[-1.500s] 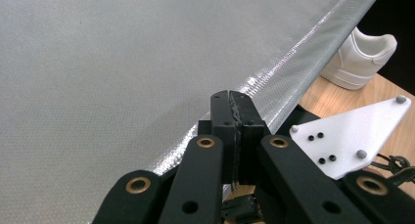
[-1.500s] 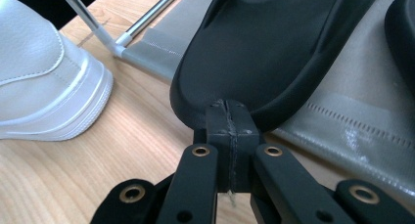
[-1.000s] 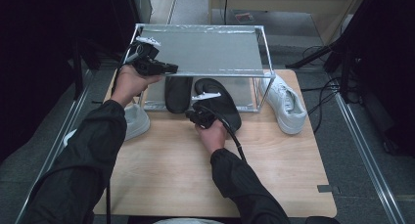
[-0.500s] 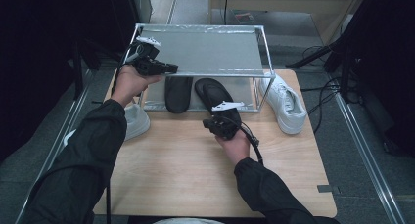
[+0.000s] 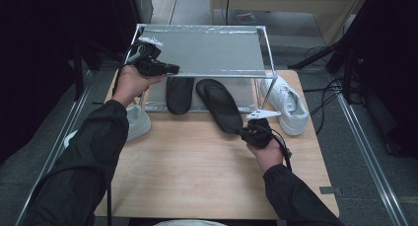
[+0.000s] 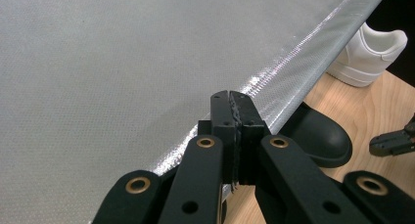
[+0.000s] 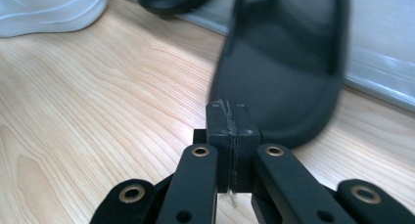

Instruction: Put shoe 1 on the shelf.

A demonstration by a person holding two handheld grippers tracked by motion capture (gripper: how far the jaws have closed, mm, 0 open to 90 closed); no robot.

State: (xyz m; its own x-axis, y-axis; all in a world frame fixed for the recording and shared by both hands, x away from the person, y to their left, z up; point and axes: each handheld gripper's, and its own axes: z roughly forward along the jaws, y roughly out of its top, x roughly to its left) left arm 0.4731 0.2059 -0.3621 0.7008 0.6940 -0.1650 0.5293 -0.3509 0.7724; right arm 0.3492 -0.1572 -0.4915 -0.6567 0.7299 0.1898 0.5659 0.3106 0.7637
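Wooden table (image 5: 197, 157) with dark floor all around it, and a low metal-framed rack (image 5: 212, 48) with a silvery mesh top sitting at the far edge.

Left gripper (image 5: 170, 68) is held up over the near left part of the rack top. In the left gripper view its jaws are pressed flat together, pads meeting with nothing between them, hovering just above the mesh, close to the shiny near edge.

Right gripper (image 5: 241, 132) is down low on the right side of the table, pointing left at the heel of a black sandal (image 5: 220, 105). Its jaws are clenched too, pad against pad, nothing pinched. The right gripper view has the tips just short of the sandal's near end (image 7: 288, 82); it's blurry, so can't tell if they actually touch it, but they aren't gripping it.

That sandal lies angled, toe under the rack and heel sticking out onto the bare wood towards the near right. Second black sandal (image 5: 179, 94) sits just left of it, tucked under the rack.

White sneaker (image 5: 285, 103) stands right of the rack, another white shoe (image 5: 135, 121) on the left, partly behind the left sleeve.

No brand or writing I can read on anything.
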